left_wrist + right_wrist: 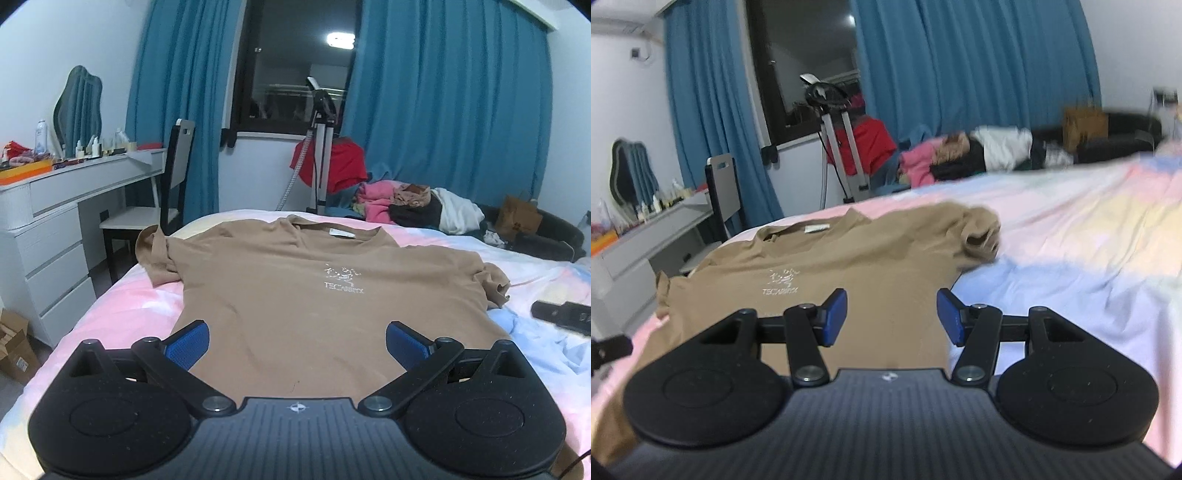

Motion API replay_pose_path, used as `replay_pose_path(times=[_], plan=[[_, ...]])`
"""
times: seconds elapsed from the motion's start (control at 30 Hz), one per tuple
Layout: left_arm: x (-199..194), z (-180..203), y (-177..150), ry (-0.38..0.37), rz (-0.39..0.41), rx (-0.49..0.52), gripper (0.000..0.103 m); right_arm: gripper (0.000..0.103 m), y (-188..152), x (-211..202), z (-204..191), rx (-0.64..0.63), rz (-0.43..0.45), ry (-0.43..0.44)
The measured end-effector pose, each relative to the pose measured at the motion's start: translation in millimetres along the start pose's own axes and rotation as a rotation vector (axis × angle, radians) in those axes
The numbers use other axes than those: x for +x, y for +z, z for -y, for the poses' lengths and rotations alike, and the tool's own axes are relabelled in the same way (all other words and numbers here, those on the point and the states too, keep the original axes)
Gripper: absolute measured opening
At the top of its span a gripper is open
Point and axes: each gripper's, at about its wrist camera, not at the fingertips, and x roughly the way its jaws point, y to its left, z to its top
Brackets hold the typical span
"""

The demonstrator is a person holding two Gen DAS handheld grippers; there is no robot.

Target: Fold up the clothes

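Both jaws spread, nothing between them.
Left gripper [297,345] and right gripper [892,317] hover over the tan T-shirt [295,295], spread flat on the pastel bedsheet [122,314].

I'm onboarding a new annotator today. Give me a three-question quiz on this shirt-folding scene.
1. True or false: the tan T-shirt lies logo-up on the bed.
2. Which gripper has the wider opening: left gripper or right gripper?
3. What is between the right gripper's pads? A) a sock B) nothing gripped; the shirt lies beyond C) a towel

Key: 1 true. 2 left. 3 B.
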Motion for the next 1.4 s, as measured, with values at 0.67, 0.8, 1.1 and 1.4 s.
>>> replay_pose_path(times=[0.67, 0.8, 1.1, 1.4], plan=[[56, -5, -18, 0.002, -0.1, -0.07, 0.103, 0.087, 29, 204, 121, 0.6, 0.002, -0.012], [80, -7, -20, -0.004, -0.124, -0.075, 0.103, 0.087, 40, 237, 125, 0.513, 0.06, -0.074], [115, -16, -20, -0.019, -0.179, -0.143, 0.103, 0.015, 80, 253, 120, 0.3, 0.046, -0.141], [77, -29, 7, 0.009, -0.052, -0.112, 0.103, 0.011, 139, 215, 69, 0.275, 0.108, -0.11]])
